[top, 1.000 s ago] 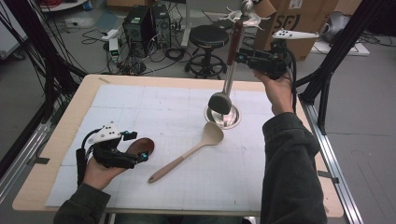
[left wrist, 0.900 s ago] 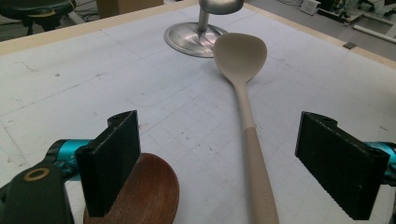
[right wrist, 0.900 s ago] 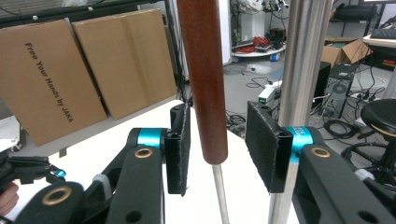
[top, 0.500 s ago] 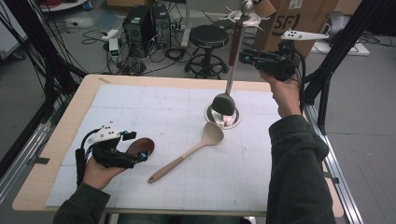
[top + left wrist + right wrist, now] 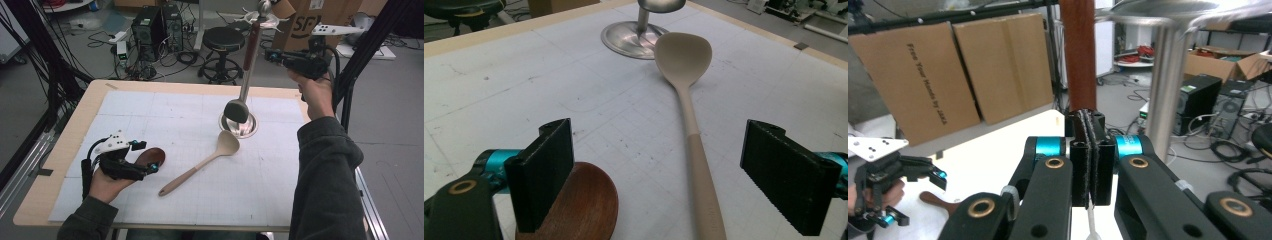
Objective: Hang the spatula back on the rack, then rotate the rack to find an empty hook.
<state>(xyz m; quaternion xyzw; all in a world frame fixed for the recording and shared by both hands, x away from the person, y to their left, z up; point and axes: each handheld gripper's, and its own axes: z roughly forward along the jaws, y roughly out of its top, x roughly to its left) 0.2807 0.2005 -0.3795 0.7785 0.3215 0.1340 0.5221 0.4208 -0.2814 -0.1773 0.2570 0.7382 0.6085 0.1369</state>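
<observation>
From the high view, a ladle (image 5: pixel 236 111) is seen hanging by its brown handle from the top of a metal stand (image 5: pixel 250 131) at the far side of the table (image 5: pixel 60 150). The right gripper (image 5: pixel 270 54) is held up beside that handle. The right gripper view shows what the high view leaves unclear: the jaws have just been closing and are pressed flat together with nothing between them. The handle (image 5: pixel 1078 50) rises just beyond their tips, and the stand's post (image 5: pixel 1165 85) is seen to its right; whether the tips touch the handle cannot be told. The top of the stand is blurred and cut off there.

The left gripper (image 5: pixel 148 156) is rested near the table's near left corner. In its own view (image 5: pixel 666 177) the jaws are spread wide and nothing is gripped. A dark wooden spoon (image 5: pixel 589 205) is partly hidden behind one jaw. A beige spoon (image 5: pixel 684 55) lies on the table between the jaws, its handle end cut off
</observation>
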